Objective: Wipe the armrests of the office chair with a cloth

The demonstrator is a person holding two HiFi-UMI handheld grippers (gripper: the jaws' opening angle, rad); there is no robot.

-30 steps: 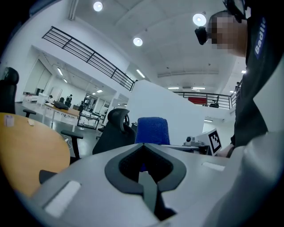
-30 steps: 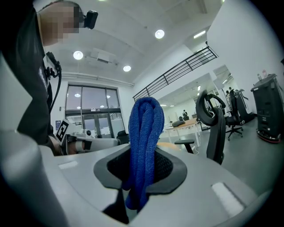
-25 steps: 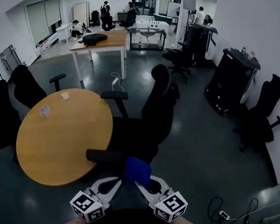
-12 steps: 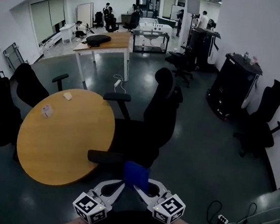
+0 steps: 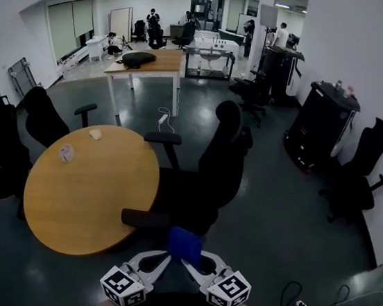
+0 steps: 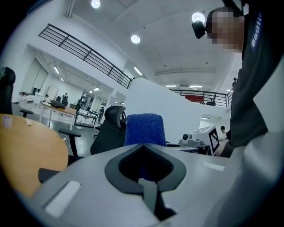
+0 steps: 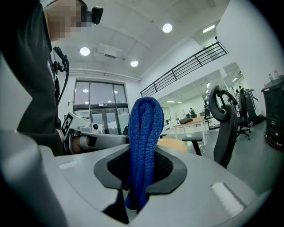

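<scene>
Jaws of the right tool (image 7: 140,179) are pressed together on a blue cloth (image 7: 145,142). The cloth stands up in a folded bunch above them, and a short end hangs below. In the head view the right tool (image 5: 189,258) sits low in the middle, with the cloth (image 5: 184,244) bunched at its tip. The left tool (image 5: 163,257) lies just beside it, angled inward so the two tips nearly meet. In its own view the left tool (image 6: 145,177) has its jaws drawn together with nothing between them, and the cloth (image 6: 145,129) shows just beyond.

The cloth is close to the end of the near armrest (image 5: 145,218) of a black office chair (image 5: 216,160); whether they touch cannot be told. The far armrest (image 5: 162,138) is well apart from both tools. The chair faces a round wooden surface (image 5: 85,191) on a dark, glossy floor (image 5: 277,216).
</scene>
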